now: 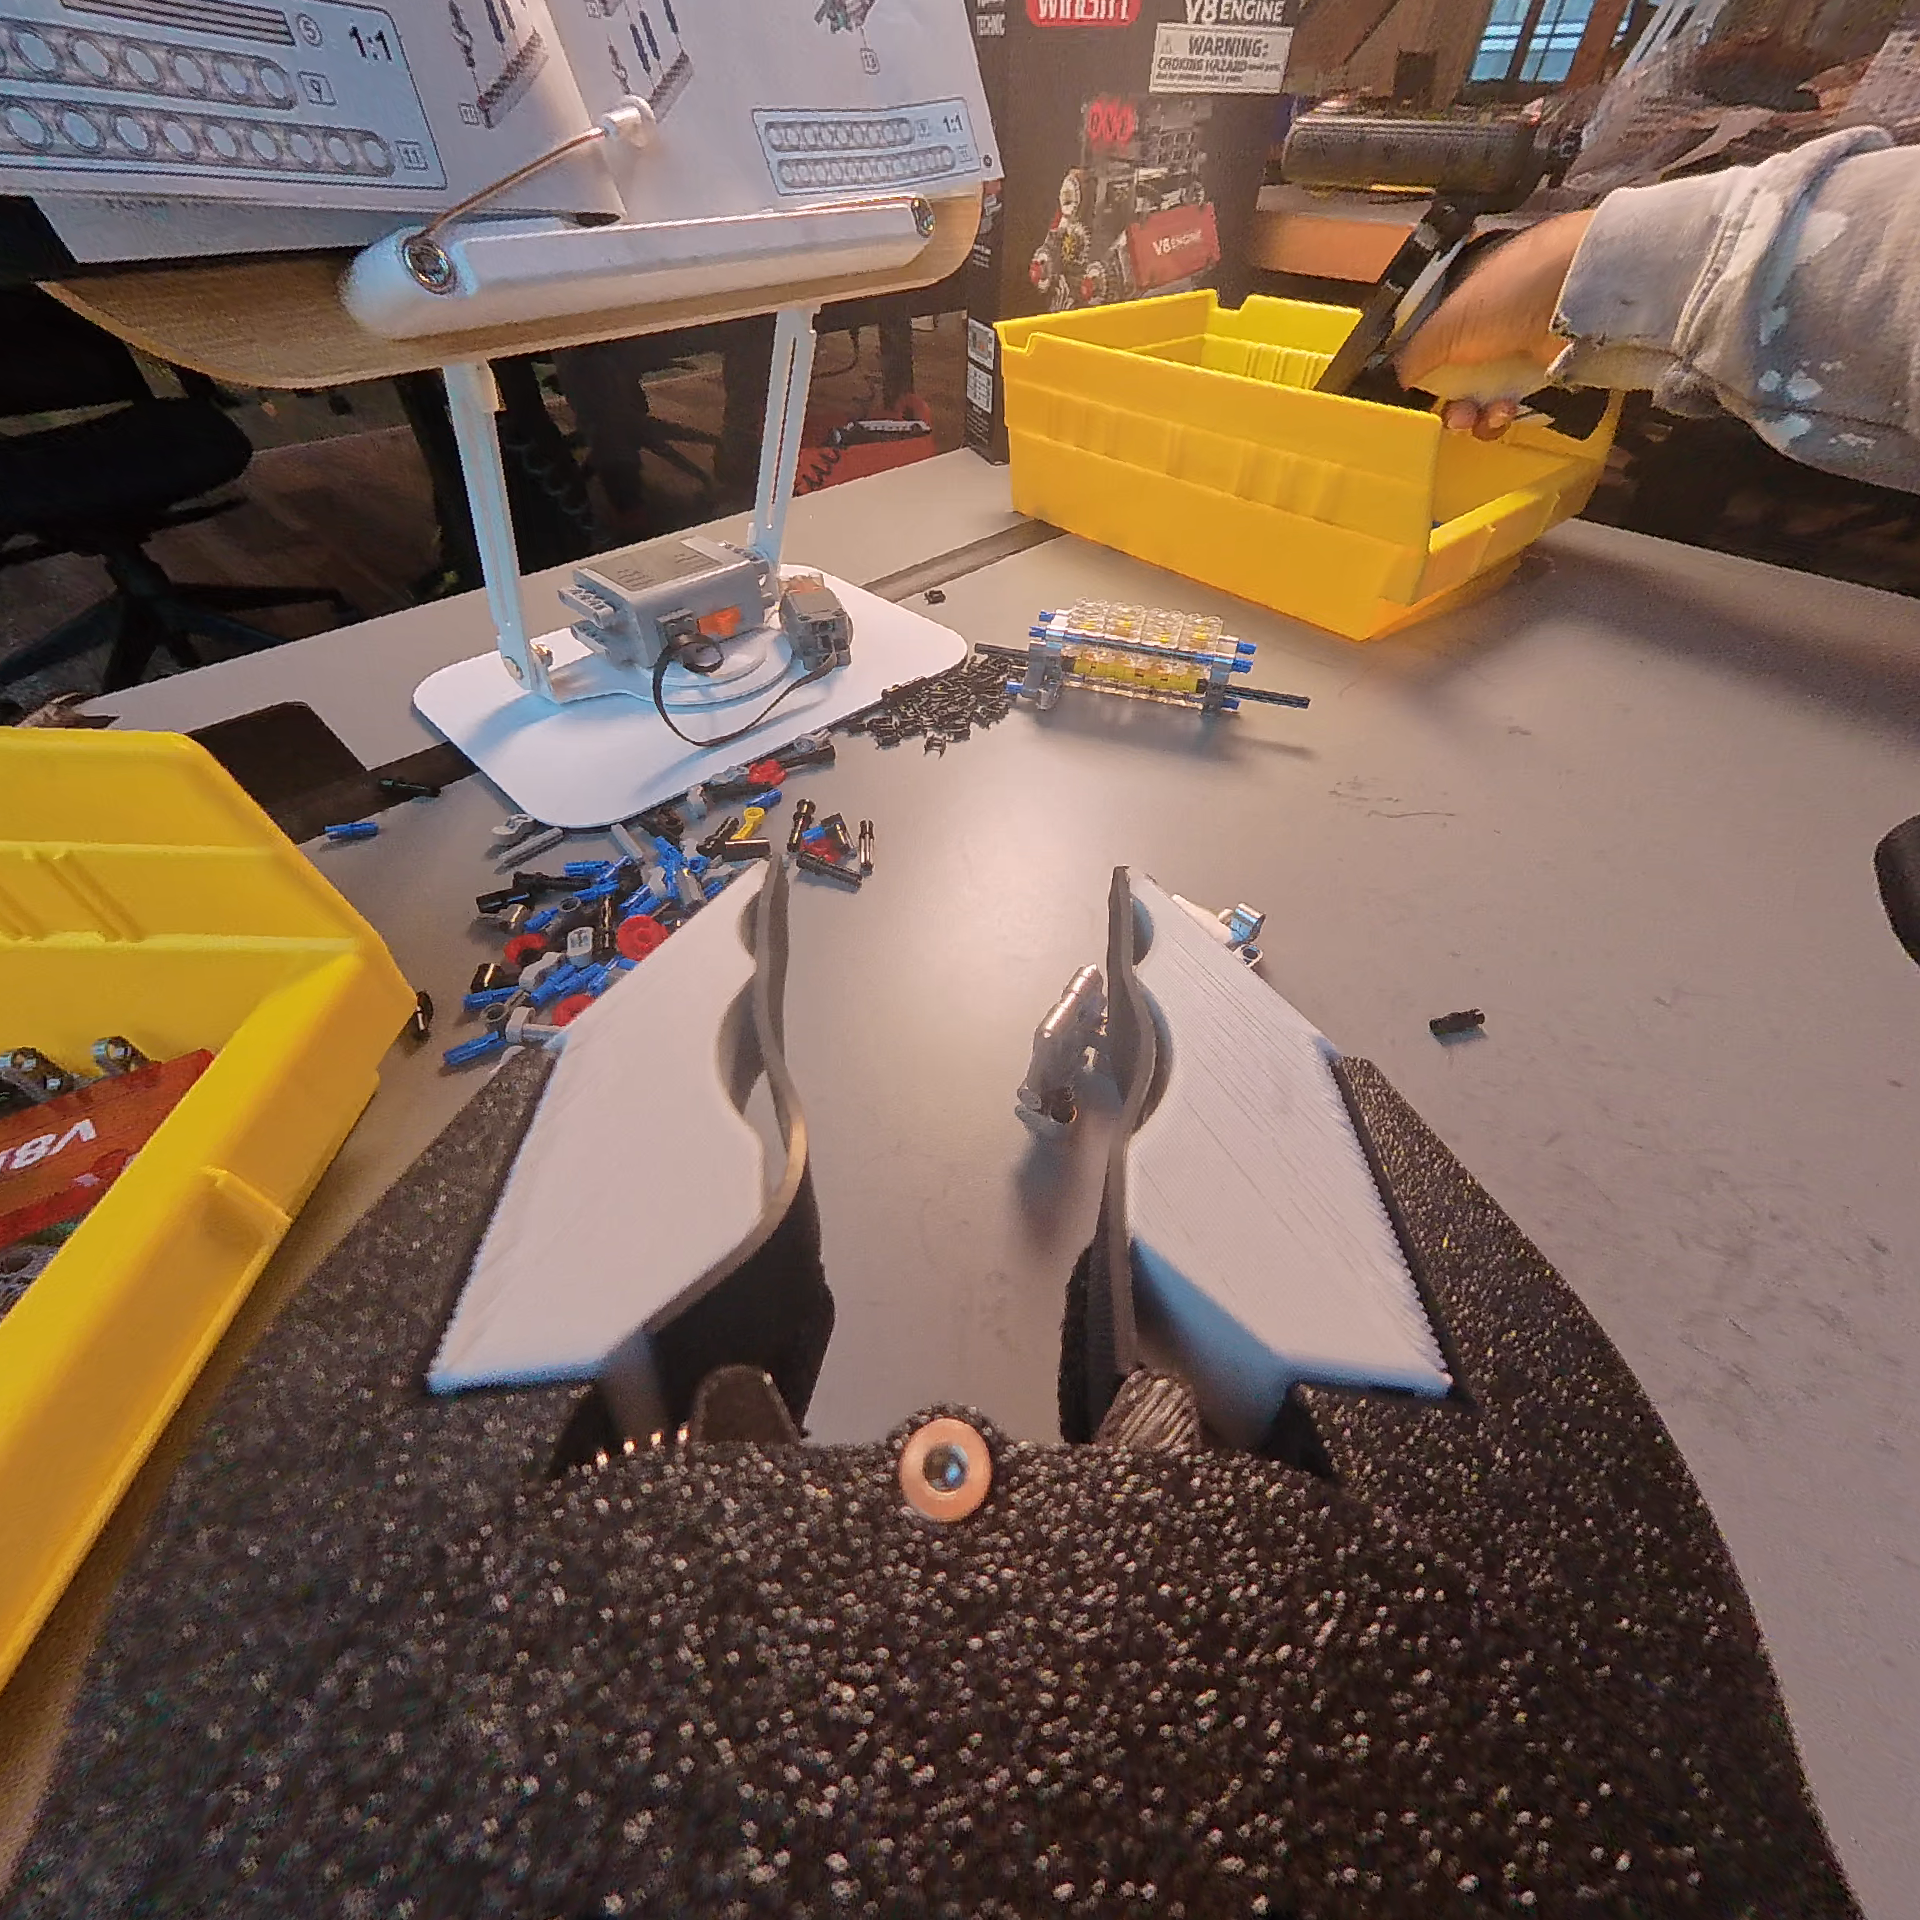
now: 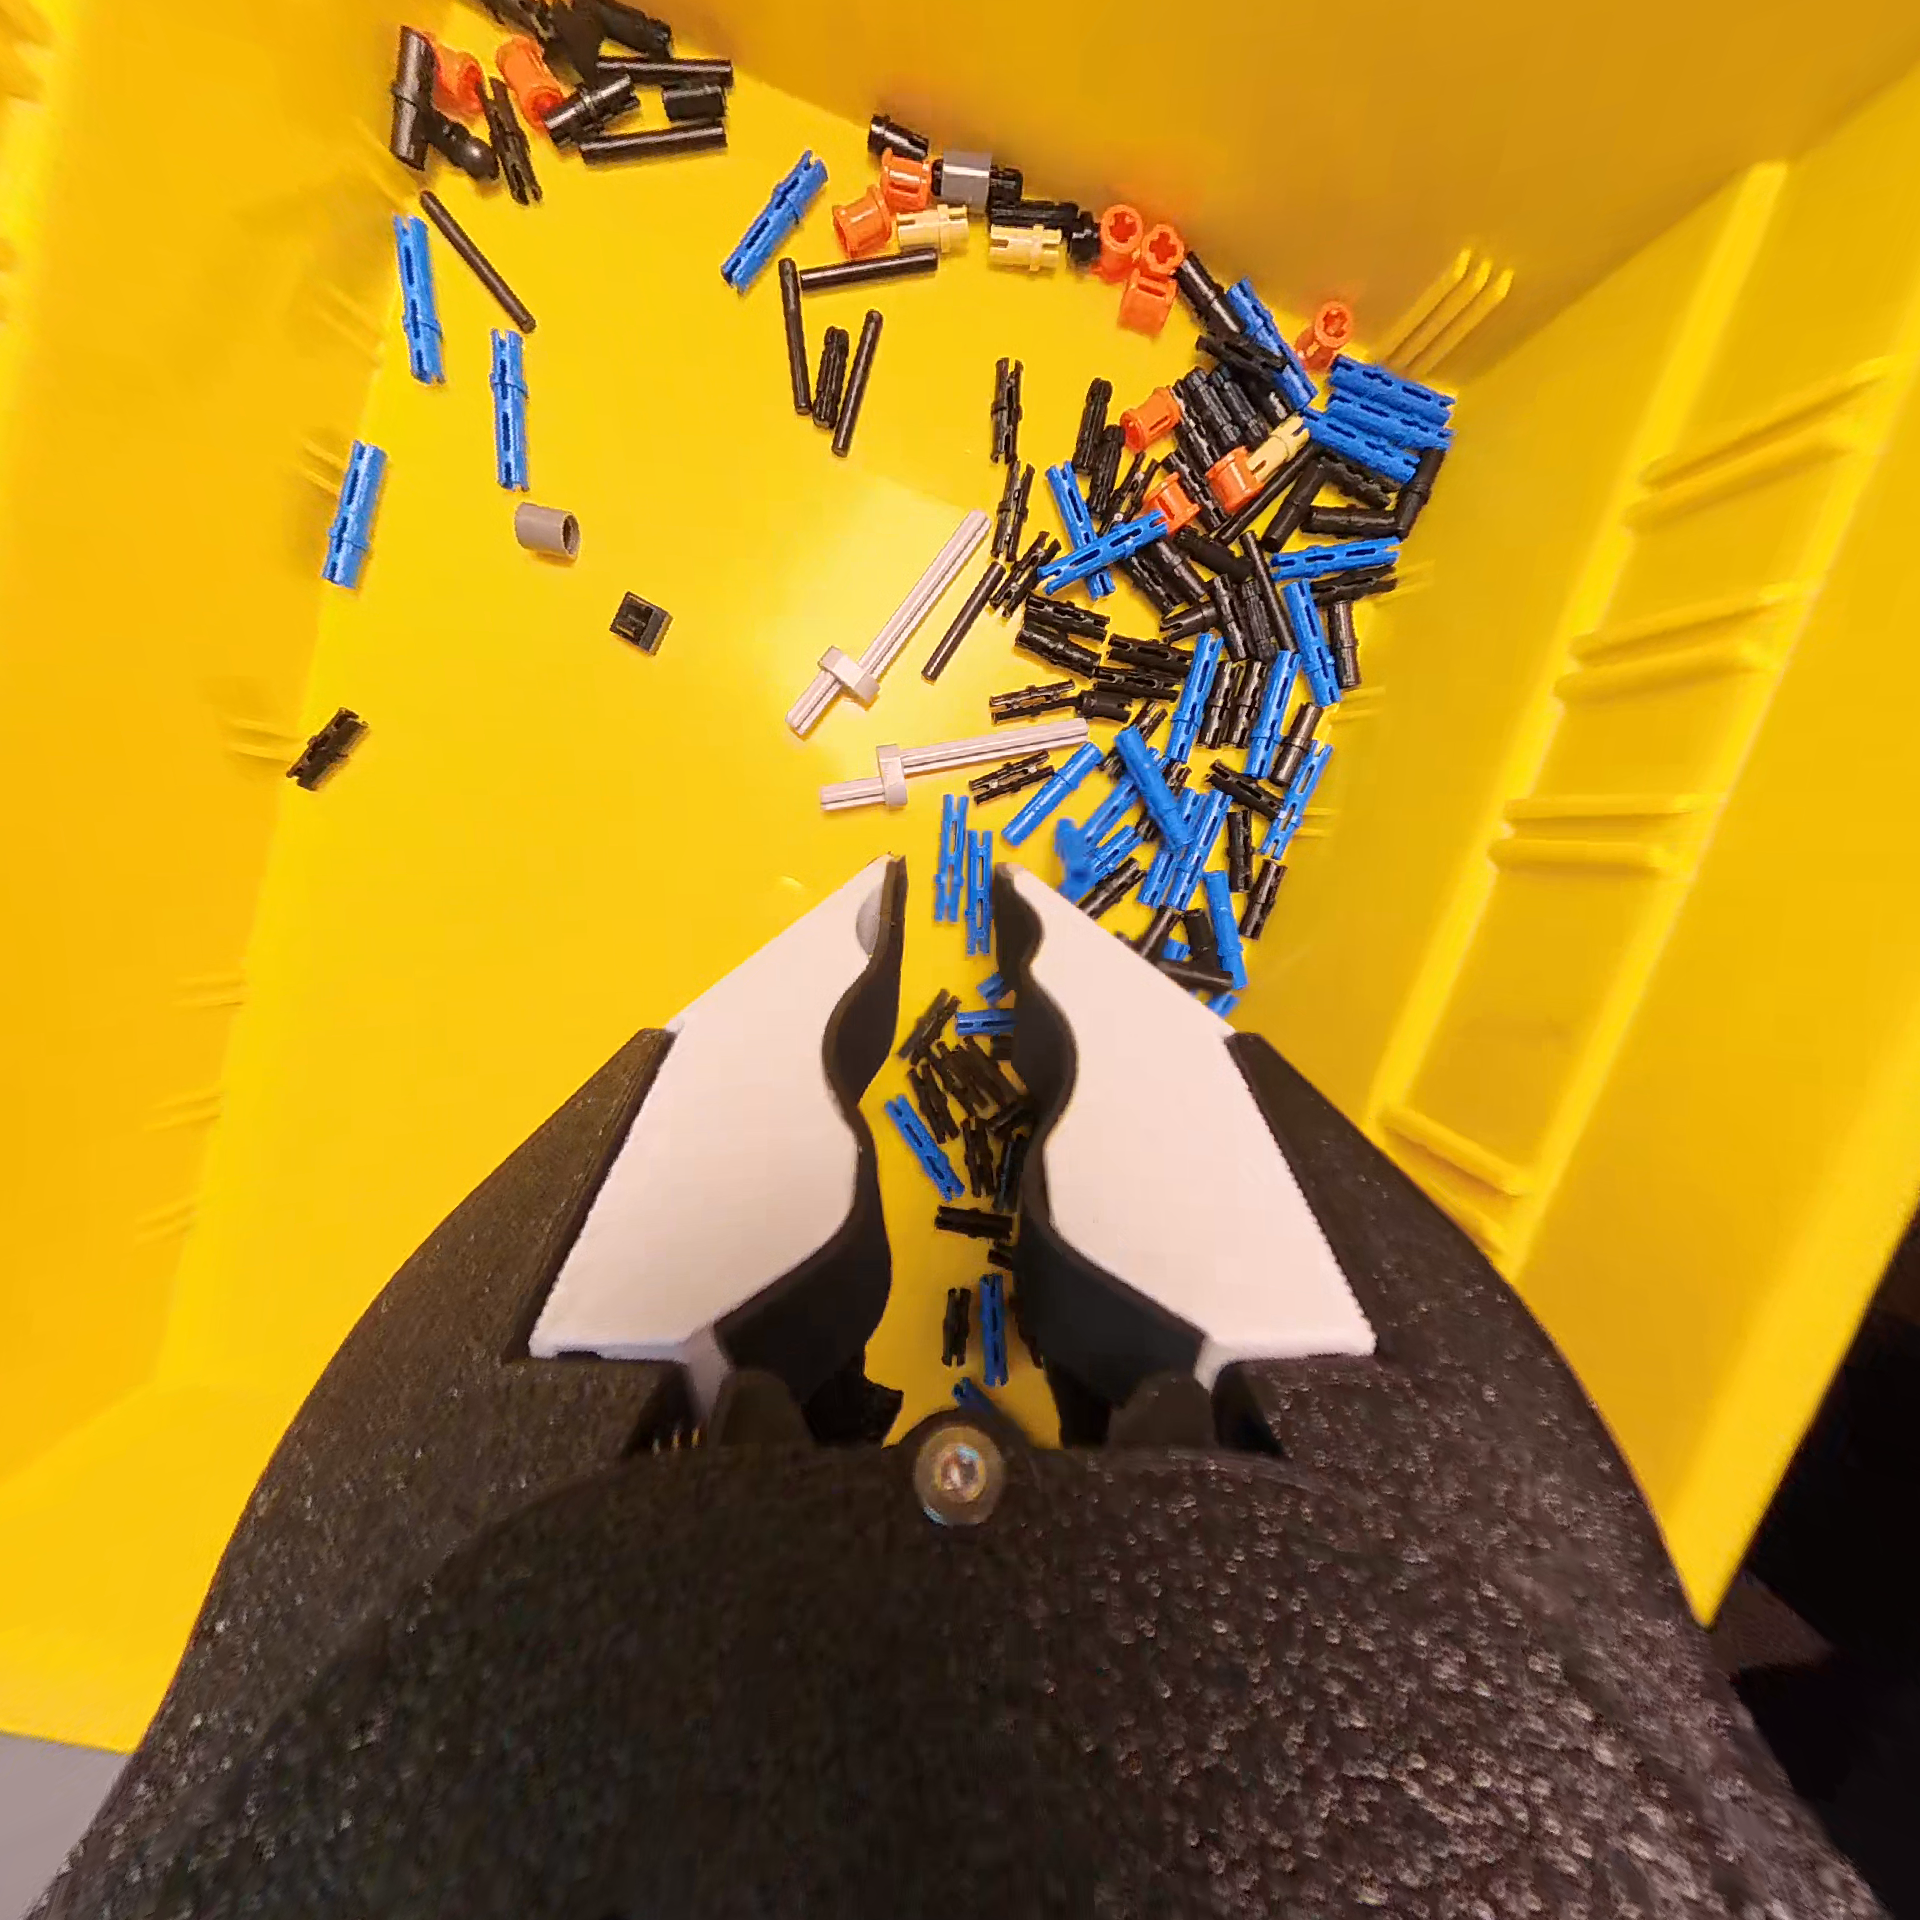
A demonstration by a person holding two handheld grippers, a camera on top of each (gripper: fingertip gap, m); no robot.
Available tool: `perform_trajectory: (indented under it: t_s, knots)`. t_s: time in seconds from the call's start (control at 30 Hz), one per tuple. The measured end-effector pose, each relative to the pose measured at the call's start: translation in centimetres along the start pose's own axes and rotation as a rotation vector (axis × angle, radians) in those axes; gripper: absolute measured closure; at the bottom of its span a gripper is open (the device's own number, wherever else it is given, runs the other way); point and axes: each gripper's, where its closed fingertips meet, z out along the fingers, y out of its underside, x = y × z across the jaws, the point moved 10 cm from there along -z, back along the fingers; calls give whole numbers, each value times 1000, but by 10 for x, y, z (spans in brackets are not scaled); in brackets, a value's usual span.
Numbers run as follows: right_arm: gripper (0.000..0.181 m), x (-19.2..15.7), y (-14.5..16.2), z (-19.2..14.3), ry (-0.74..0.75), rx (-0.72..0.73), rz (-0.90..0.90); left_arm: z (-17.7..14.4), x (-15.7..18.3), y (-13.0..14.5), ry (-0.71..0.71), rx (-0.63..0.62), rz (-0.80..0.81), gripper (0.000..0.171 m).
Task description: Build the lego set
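Observation:
My left gripper (image 1: pixel 945 873) is open wide, low over the grey table (image 1: pixel 1455 831). A small grey connector piece (image 1: pixel 1065 1039) lies against the inner side of its right finger. A scatter of blue, black and red pins (image 1: pixel 623 914) lies just left of the left finger. My right gripper (image 2: pixel 948 868) is inside a yellow bin (image 2: pixel 520 1039), its tips a narrow gap apart, either side of two blue pins (image 2: pixel 964 873) on the bin floor. A heap of blue and black pins (image 2: pixel 1226 644) lies ahead to the right. In the left wrist view a hand (image 1: pixel 1475 312) holds that gripper in the far yellow bin (image 1: pixel 1226 468).
A white document stand (image 1: pixel 644 260) with printed sheets stands at the back, with a grey battery box (image 1: pixel 665 613) on its base. A small clear, blue and yellow brick assembly (image 1: pixel 1138 655) sits beyond a pile of black pins (image 1: pixel 935 707). Another yellow bin (image 1: pixel 156 987) is at the left. The grippers' ends are close to 55 cm from one another. The right gripper is farther from the small grey connector piece (image 1: pixel 1065 1039), some 50 cm, than the left, some 6 cm.

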Motion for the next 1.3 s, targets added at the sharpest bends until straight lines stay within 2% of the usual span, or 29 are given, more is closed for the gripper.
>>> perform_trajectory:
  t_s: [0.07,0.33,0.37,0.57,0.67,0.8,1.0,1.3]
  knots:
    - [172,0,1,1,-34,13,29,0,0,0,2,-1,-4,112]
    - [173,-1,5,0,-53,68,13,2,1,2,9,-13,2,112]
    - [181,-3,4,-4,-54,92,6,2,1,2,8,-13,3,112]
    - [181,-22,6,-56,-50,233,-109,0,0,0,8,0,-7,112]
    - [181,-19,9,-64,-33,244,-93,2,3,-1,25,-1,-7,112]
    - [171,-7,11,-42,-1,168,-69,4,6,1,26,-17,17,112]
    - [171,5,7,-3,44,48,-45,4,1,5,7,-29,10,113]
    - [174,6,4,-3,17,49,-14,6,4,4,27,-36,13,113]
